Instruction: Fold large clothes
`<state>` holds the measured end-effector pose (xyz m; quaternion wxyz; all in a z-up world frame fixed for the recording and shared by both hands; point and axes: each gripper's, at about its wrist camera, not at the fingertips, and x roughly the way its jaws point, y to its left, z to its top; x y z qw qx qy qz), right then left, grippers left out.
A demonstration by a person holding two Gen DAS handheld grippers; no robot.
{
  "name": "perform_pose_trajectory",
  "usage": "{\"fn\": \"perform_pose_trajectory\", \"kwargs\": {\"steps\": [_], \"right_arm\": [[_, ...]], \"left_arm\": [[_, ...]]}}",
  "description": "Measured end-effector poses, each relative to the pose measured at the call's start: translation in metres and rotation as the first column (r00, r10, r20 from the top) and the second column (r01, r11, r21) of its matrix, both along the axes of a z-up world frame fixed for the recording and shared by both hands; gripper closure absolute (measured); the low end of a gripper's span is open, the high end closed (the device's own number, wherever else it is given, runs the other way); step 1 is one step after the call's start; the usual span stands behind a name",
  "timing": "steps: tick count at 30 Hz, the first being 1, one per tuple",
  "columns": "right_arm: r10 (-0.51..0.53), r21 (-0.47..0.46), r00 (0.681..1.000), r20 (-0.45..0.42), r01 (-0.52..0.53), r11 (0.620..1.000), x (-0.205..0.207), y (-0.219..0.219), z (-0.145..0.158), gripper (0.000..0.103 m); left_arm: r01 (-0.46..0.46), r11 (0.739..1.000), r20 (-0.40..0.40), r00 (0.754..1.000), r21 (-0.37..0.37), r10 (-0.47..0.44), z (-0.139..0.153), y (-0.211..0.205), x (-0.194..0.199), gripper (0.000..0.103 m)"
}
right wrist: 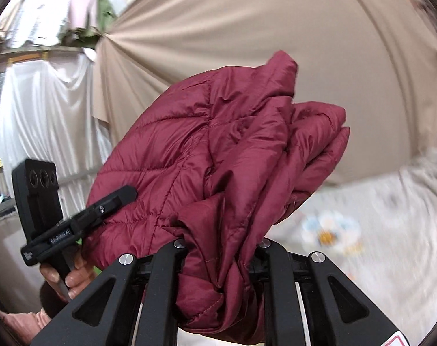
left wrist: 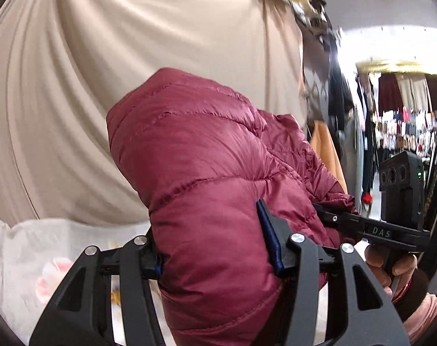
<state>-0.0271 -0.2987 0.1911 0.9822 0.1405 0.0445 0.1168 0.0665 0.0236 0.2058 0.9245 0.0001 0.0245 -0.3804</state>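
The left gripper (left wrist: 215, 250) has its jaws spread fairly wide but filled, pinching a thick wad of the maroon puffer jacket (left wrist: 207, 173) between its blue pads (left wrist: 269, 236). The right gripper (right wrist: 221, 262) grips the same jacket (right wrist: 218, 150), its jaws drawn closer and squeezed on a bunched, gathered fold of fabric that hides the fingertips entirely. Both grippers hold the jacket up off the surface, and it bulges forward and upward from the jaws as a folded bundle; seen from the right wrist, its long axis runs diagonally, from low beside the left gripper (right wrist: 103, 204) up to layered edges stacked at the far upper right. The cloth is shiny, thin and quilted, with stitched seams dividing it into puffy panels, creased where the jaws bite. In the left wrist view the right gripper (left wrist: 342, 219) reaches in from the right side of the jaws, its black finger pressed into the jacket, with the person's right hand (left wrist: 391, 268) on its handle; the left hand (right wrist: 71, 274) shows likewise from the other side. Behind the jacket hangs a beige draped cloth (left wrist: 132, 57) in smooth radiating folds. Below the jaws lies a pale floral sheet (right wrist: 362, 230), blurred. Racks of hanging clothes (left wrist: 406, 121) stand well off to the right.
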Motion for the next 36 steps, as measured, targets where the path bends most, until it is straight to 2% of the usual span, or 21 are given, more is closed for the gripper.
{"fn": "perform_pose_trajectory", "kwargs": {"steps": [3, 5, 7, 10, 13, 14, 17, 19, 21, 22, 23, 25, 26, 28, 31, 34, 35, 36], "right_arm": [[0.026, 0.013, 1.000, 0.010, -0.026, 1.000, 0.031, -0.002, -0.001, 0.088], [0.035, 0.028, 0.999, -0.021, -0.034, 0.999, 0.064, 0.002, -0.013, 0.088], [0.041, 0.041, 0.997, -0.069, -0.038, 0.998, 0.090, 0.003, -0.030, 0.088], [0.037, 0.065, 0.983, -0.182, -0.025, 0.998, 0.136, 0.000, -0.072, 0.088], [0.030, 0.098, 0.950, -0.312, 0.001, 0.995, 0.175, -0.006, -0.129, 0.088], [0.031, 0.107, 0.939, -0.342, 0.006, 0.994, 0.185, -0.002, -0.139, 0.088], [0.030, 0.102, 0.894, -0.447, 0.018, 0.995, 0.201, -0.002, -0.187, 0.088], [0.031, 0.097, 0.876, -0.482, 0.018, 0.995, 0.200, -0.004, -0.212, 0.088], [0.046, 0.115, 0.863, -0.503, 0.014, 0.993, 0.198, -0.009, -0.223, 0.084], [0.046, 0.116, 0.857, -0.514, 0.016, 0.993, 0.197, -0.012, -0.228, 0.082], [0.043, 0.110, 0.852, -0.522, 0.017, 0.994, 0.196, -0.015, -0.231, 0.077], [0.035, 0.102, 0.831, -0.556, 0.026, 0.994, 0.202, -0.012, -0.233, 0.065], [0.043, 0.122, 0.820, -0.571, 0.033, 0.992, 0.199, -0.017, -0.236, 0.060], [0.040, 0.142, 0.814, -0.579, 0.053, 0.988, 0.188, -0.024, -0.233, 0.060], [-0.023, 0.119, 0.835, -0.550, 0.105, 0.987, 0.158, -0.033, -0.213, 0.059], [-0.070, 0.073, 0.865, -0.496, 0.122, 0.990, 0.138, -0.030, -0.183, 0.082], [-0.079, 0.059, 0.875, -0.477, 0.122, 0.991, 0.137, -0.026, -0.171, 0.094], [-0.081, 0.051, 0.879, -0.470, 0.118, 0.992, 0.141, -0.021, -0.163, 0.098]], "left_arm": [[-0.008, 0.999, 0.002, 1.000, -0.039, 0.008, -0.010, 0.018, 0.030, 0.050], [-0.025, 0.998, -0.021, 0.999, -0.051, 0.024, -0.023, 0.025, 0.054, 0.050], [-0.051, 0.997, -0.068, 0.996, -0.049, 0.048, -0.044, 0.028, 0.086, 0.050], [-0.092, 0.996, -0.157, 0.984, -0.019, 0.088, -0.084, 0.029, 0.129, 0.050], [-0.108, 0.994, -0.273, 0.956, 0.018, 0.108, -0.133, 0.028, 0.168, 0.050], [-0.107, 0.994, -0.305, 0.945, 0.035, 0.113, -0.148, 0.027, 0.177, 0.050], [-0.100, 0.988, -0.413, 0.900, 0.114, 0.139, -0.200, 0.024, 0.205, 0.050], [-0.109, 0.983, -0.423, 0.892, 0.149, 0.163, -0.220, 0.028, 0.207, 0.047], [-0.095, 0.984, -0.437, 0.886, 0.152, 0.153, -0.233, 0.032, 0.207, 0.042], [-0.094, 0.984, -0.454, 0.878, 0.151, 0.153, -0.237, 0.035, 0.208, 0.039], [-0.094, 0.985, -0.475, 0.866, 0.148, 0.154, -0.240, 0.036, 0.209, 0.037], [-0.117, 0.981, -0.485, 0.856, 0.155, 0.179, -0.242, 0.040, 0.209, 0.026], [-0.130, 0.978, -0.487, 0.851, 0.160, 0.193, -0.240, 0.042, 0.205, 0.026], [-0.147, 0.976, -0.492, 0.846, 0.159, 0.207, -0.236, 0.047, 0.194, 0.025], [-0.185, 0.968, -0.459, 0.855, 0.167, 0.242, -0.217, 0.071, 0.168, 0.017], [-0.233, 0.953, -0.431, 0.852, 0.195, 0.297, -0.195, 0.074, 0.144, 0.017], [-0.244, 0.950, -0.427, 0.851, 0.195, 0.306, -0.188, 0.072, 0.139, 0.017], [-0.247, 0.950, -0.431, 0.848, 0.189, 0.306, -0.179, 0.068, 0.137, 0.017]]}}
